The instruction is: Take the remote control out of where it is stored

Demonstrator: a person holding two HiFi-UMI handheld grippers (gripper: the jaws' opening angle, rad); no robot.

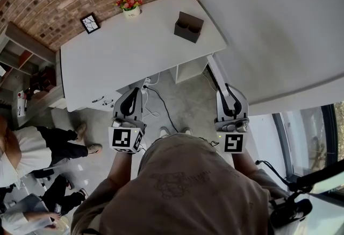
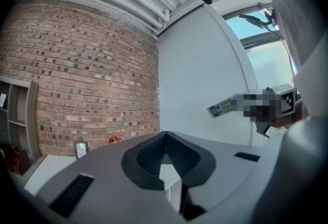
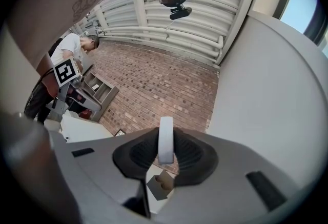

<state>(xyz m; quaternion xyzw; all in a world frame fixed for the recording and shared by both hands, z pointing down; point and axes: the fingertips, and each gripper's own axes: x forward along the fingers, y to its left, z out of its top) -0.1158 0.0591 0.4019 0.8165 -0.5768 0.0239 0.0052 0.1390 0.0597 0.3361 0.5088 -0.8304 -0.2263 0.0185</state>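
Note:
My right gripper point(image 3: 165, 155) is shut on the white remote control point(image 3: 165, 131), which stands edge-on between its pads. In the left gripper view the remote control point(image 2: 221, 108) shows its coloured buttons and sticks out toward the white wall. The dark brown holder box point(image 1: 188, 26) stands on the white table point(image 1: 134, 51) near its right end, and it also appears below the jaws as the box point(image 3: 160, 185). My left gripper point(image 1: 131, 94) is shut with nothing between its pads point(image 2: 154, 152). Both grippers hang in the air in front of the person's chest, short of the table, the right gripper point(image 1: 228, 90) beside a white wall.
A flower pot point(image 1: 130, 4) and a small picture frame point(image 1: 90, 23) stand at the table's far edge by the brick wall. Cables point(image 1: 156, 97) lie on the floor under the table. A shelf point(image 1: 24, 62) and seated people point(image 1: 27, 156) are at the left.

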